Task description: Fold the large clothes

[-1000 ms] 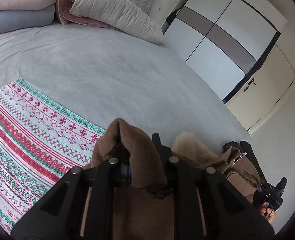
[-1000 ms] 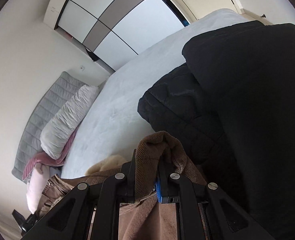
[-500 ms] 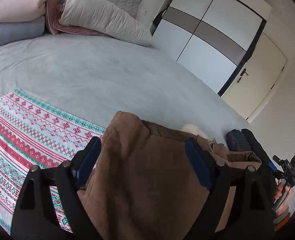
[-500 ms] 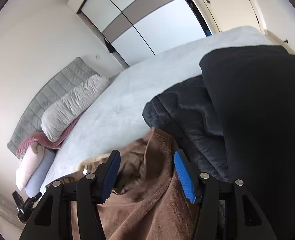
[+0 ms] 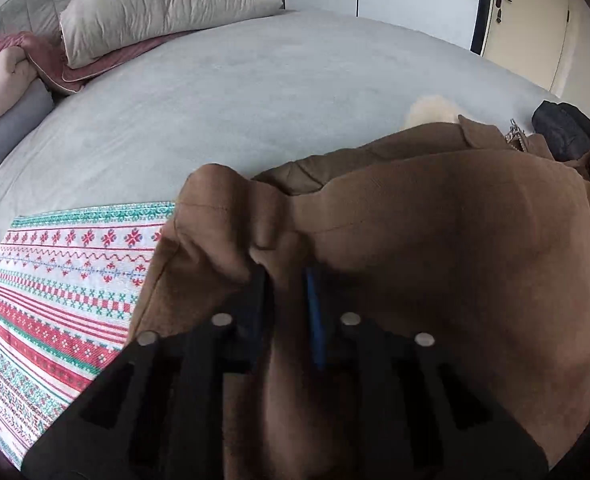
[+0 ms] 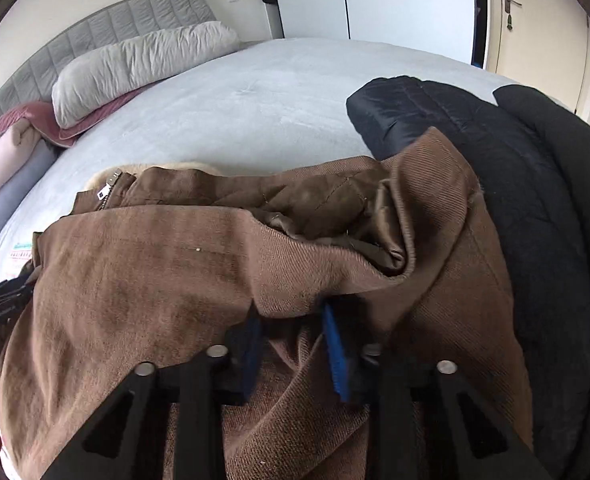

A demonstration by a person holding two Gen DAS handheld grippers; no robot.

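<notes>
Right, surroundings first: grey bed sheet (image 5: 255, 80) is taking up most of both views, with a long pale pillow (image 5: 163, 4) lying along the headboard (image 6: 107, 28) on a pink blanket (image 5: 95, 64). A patterned red-green-white cloth (image 5: 63, 280) is lying flat on the sheet to the left, and the coat's left edge is overlapping it. A black quilted jacket (image 6: 475, 152) is sitting just beside the coat on the right, touching its raised corner and crowding that side. Wardrobe doors (image 6: 395, 4) and a cream room door (image 5: 523, 20) are showing at the back.

The brown coat (image 6: 155, 272) is lying bunched on the bed in front of both tools, lining and a zipper pull (image 6: 107, 188) showing, pale fur trim (image 5: 431, 110) poking out at the far edge.

Left gripper (image 5: 285, 276) is pinching a fold of the coat, fingers nearly together with cloth between them. Right gripper (image 6: 291, 316) is also clamping a fold of coat fabric, blue pads (image 6: 335, 356) set a bit wider, cloth draping over and between them.
</notes>
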